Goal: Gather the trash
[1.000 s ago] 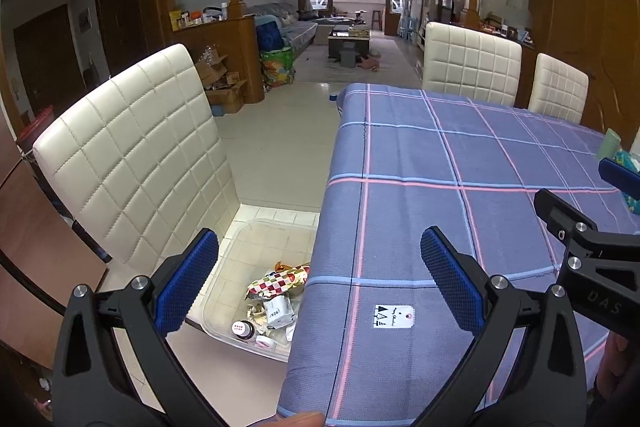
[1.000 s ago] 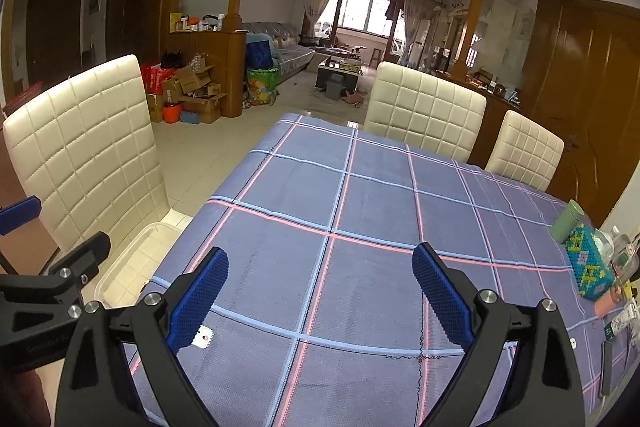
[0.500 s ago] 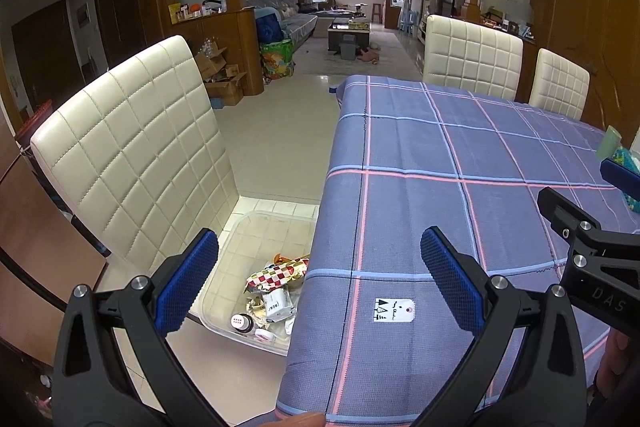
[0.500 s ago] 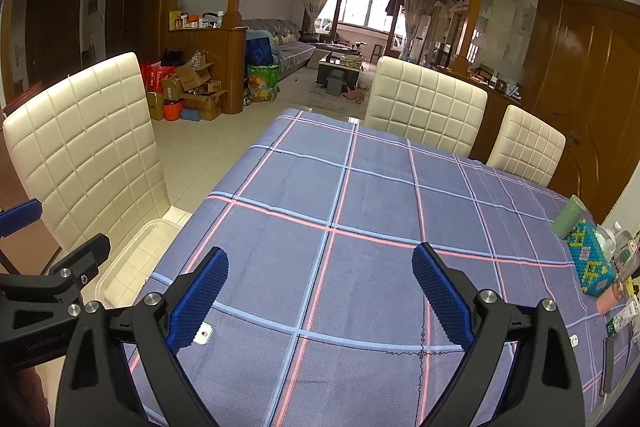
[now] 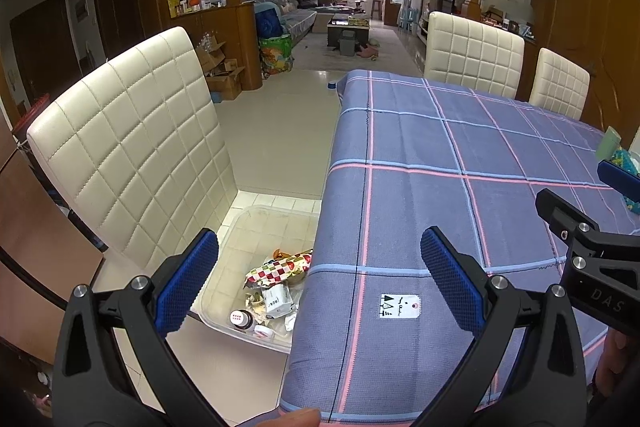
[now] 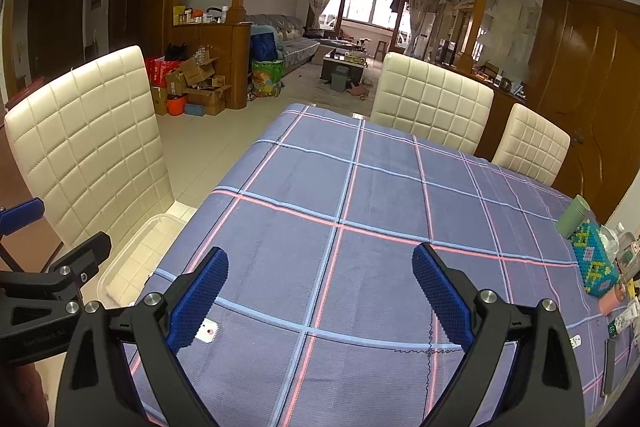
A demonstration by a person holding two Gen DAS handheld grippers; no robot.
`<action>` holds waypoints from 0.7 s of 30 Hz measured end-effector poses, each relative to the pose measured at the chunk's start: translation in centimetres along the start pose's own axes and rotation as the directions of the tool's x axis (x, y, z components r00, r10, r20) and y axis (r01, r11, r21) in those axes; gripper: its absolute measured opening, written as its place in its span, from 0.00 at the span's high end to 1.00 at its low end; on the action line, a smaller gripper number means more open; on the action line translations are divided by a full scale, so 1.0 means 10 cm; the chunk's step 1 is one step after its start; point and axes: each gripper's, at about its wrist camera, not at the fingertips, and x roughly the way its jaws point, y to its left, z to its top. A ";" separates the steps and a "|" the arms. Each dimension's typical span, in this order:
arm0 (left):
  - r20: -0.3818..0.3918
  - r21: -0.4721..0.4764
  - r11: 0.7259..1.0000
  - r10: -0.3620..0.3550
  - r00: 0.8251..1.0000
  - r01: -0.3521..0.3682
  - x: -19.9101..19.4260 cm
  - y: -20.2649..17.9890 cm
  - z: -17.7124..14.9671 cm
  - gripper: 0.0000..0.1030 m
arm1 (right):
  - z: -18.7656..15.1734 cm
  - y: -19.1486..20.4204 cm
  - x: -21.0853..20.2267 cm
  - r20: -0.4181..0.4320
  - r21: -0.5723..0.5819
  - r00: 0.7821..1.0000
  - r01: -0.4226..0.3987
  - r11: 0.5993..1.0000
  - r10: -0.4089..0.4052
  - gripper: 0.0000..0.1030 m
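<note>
The table [image 6: 360, 227], under a blue plaid cloth, took up most of both views & was bare across the middle; I'd judge that most of the collecting was done, w/ little left in reach. Cream quilted chair [image 5: 132, 147] stood at the table's left edge, pulled out enough to leave room beside its seat. In that gap sat the clear plastic bin [image 5: 256, 223], low & just beside the cloth's hanging edge, prob. placed there so stuff could be dropped straight off the table side.

The trash [image 5: 276, 287] was already in the bin: a checkered wrapper, a small white box, a little bottle & scraps, piled at the near end.

Left gripper [image 5: 316, 283] hung over the table corner, straddling bin & cloth, fingers spread wide w/ nothing between them. Right gripper [image 6: 320, 299] hovered over the cloth nearer the middle, also spread wide & empty. Both looked ready for a next pick rather than carrying.

A small white tag [image 5: 400, 306] lay flat on the cloth by the left gripper; can't tell if it's litter or a marker. At the far right edge were a green cup [image 6: 573, 217], a beaded box [image 6: 592, 263] & small items, prob. belongings, not trash.
</note>
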 end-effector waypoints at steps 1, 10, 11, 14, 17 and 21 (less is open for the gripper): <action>-0.001 -0.003 1.000 -0.001 1.000 0.001 0.00 0.01 0.00 0.03 | 0.00 -0.01 0.00 -0.001 0.001 1.000 -0.001 1.000 0.001 0.12; -0.004 -0.009 1.000 -0.004 1.000 0.004 0.01 0.05 -0.01 0.03 | 0.00 0.02 0.00 0.001 -0.001 1.000 0.001 1.000 -0.001 0.12; -0.001 -0.010 1.000 -0.007 1.000 0.007 0.00 0.05 -0.01 0.03 | 0.00 0.02 0.00 0.003 -0.003 1.000 0.005 1.000 -0.005 0.12; 0.010 -0.014 1.000 -0.009 1.000 0.009 -0.04 0.07 0.00 0.03 | 0.00 0.03 -0.01 0.008 0.001 1.000 0.002 1.000 -0.002 0.12; 0.010 -0.010 1.000 -0.020 1.000 0.020 -0.05 0.06 0.00 0.03 | 0.00 0.03 -0.01 0.011 0.001 1.000 0.001 1.000 -0.001 0.12; -0.006 -0.012 0.998 -0.056 0.998 0.056 -0.04 0.05 0.01 0.03 | 0.00 0.04 0.01 0.000 -0.003 1.000 0.002 1.000 -0.002 0.12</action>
